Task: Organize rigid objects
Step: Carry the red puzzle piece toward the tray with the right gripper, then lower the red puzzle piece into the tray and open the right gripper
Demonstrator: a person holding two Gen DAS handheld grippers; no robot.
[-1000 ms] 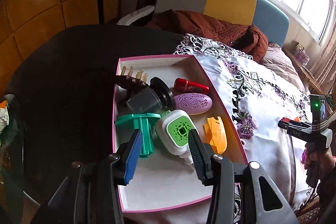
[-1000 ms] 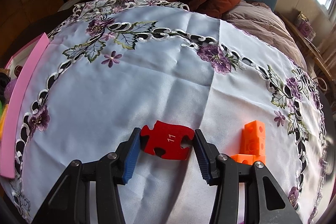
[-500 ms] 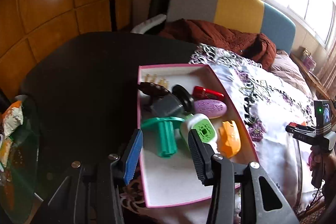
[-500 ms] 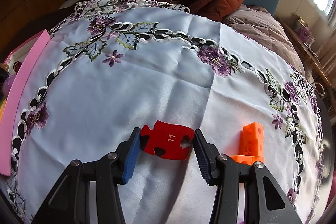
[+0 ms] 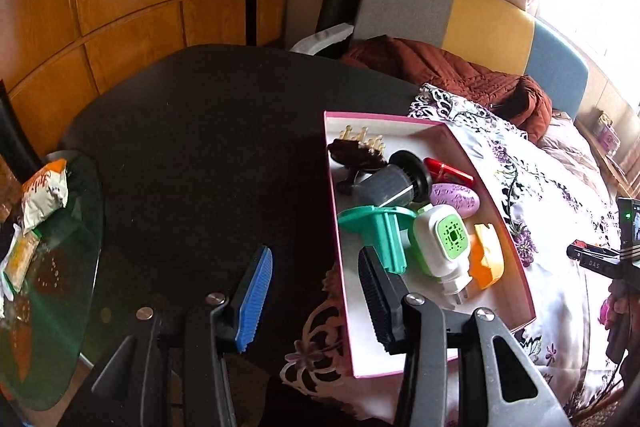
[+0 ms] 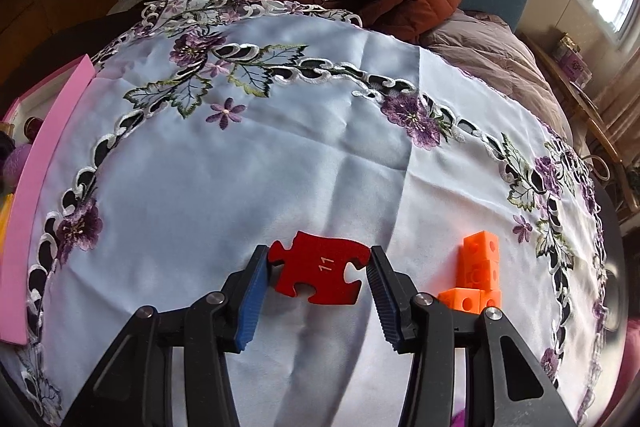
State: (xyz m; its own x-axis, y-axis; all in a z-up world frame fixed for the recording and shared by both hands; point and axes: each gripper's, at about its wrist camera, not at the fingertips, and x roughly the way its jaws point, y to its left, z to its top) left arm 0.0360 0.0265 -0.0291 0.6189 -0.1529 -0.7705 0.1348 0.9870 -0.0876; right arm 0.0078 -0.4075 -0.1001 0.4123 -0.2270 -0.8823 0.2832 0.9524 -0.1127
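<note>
1. Gripping a red puzzle piece [image 6: 318,273] marked 11 with the right gripper [image 6: 316,293], pads pressing on both side edges, piece hanging just above the embroidered tablecloth [image 6: 248,187] (shadow showing underneath, so probably lifted, not resting).
2. Sitting just right of it on the cloth: a stack of orange cubes [image 6: 476,273], untouched, apart from the jaws.
3. Hovering with the left gripper [image 5: 316,297], jaws standing apart with nothing between them, one finger over the dark table [image 5: 208,131], the other over the near-left corner of the pink box [image 5: 516,255].
4. Already lying in the box: a green plastic part [image 5: 380,227], a white and green plug-in device [image 5: 438,241], an orange shell [image 5: 486,255], a purple oval [image 5: 456,199], a red tube [image 5: 448,169], a grey cup-shaped part [image 5: 396,181], a dark hair clip [image 5: 356,151] (all crowded toward the far end, near end bare).
5. Step in hand, judging by this: carrying the puzzle piece toward the box, pink wall [image 6: 44,171] showing at the far left of the right wrist view.
6. Next move probably needing: travelling left across the cloth, clearing the box wall, letting go over the bare near end, avoiding the left gripper parked by that corner.
7. Remaining after that: orange cubes (likely last loose item in view).
</note>
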